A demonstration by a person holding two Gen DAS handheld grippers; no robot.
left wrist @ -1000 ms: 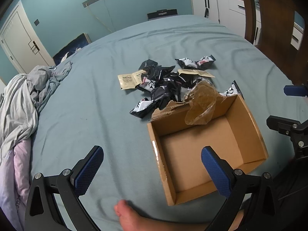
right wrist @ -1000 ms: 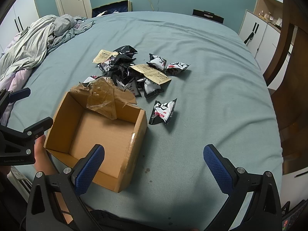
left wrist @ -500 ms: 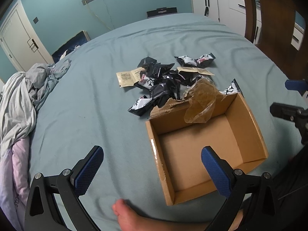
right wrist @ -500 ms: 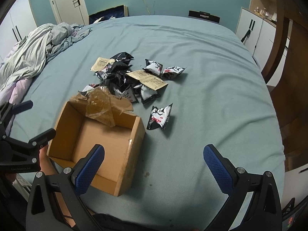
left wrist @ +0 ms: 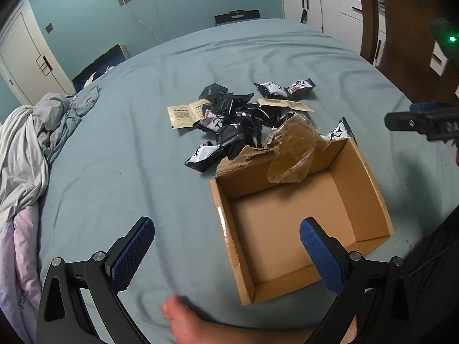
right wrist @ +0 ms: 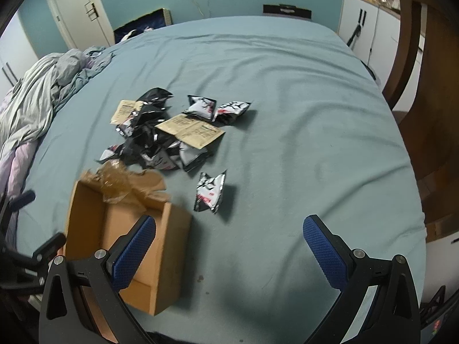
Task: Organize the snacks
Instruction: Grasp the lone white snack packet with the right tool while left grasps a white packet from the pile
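An open, empty cardboard box (left wrist: 370,189) lies on the teal bed, with crumpled clear tape (left wrist: 292,154) on its torn far flap. It also shows in the right wrist view (right wrist: 169,261). Behind it lies a pile of black-and-white snack packets (left wrist: 238,123) with tan sachets (left wrist: 183,113); the pile shows in the right wrist view (right wrist: 160,140) too. One packet (right wrist: 210,192) lies alone right of the box. My left gripper (left wrist: 226,249) is open and empty over the box's near left corner. My right gripper (right wrist: 229,249) is open and empty, above the bed near the lone packet.
A heap of grey and pink bedding (left wrist: 25,154) lies at the bed's left side. A wooden chair (right wrist: 416,66) and white cabinets (right wrist: 370,31) stand to the right. A bare foot (left wrist: 195,321) rests on the bed near the box. The right gripper's side (left wrist: 424,120) shows at the right.
My right gripper has moved forward and to the right, toward the lone packet. The left gripper has shifted only slightly. Both stay open.
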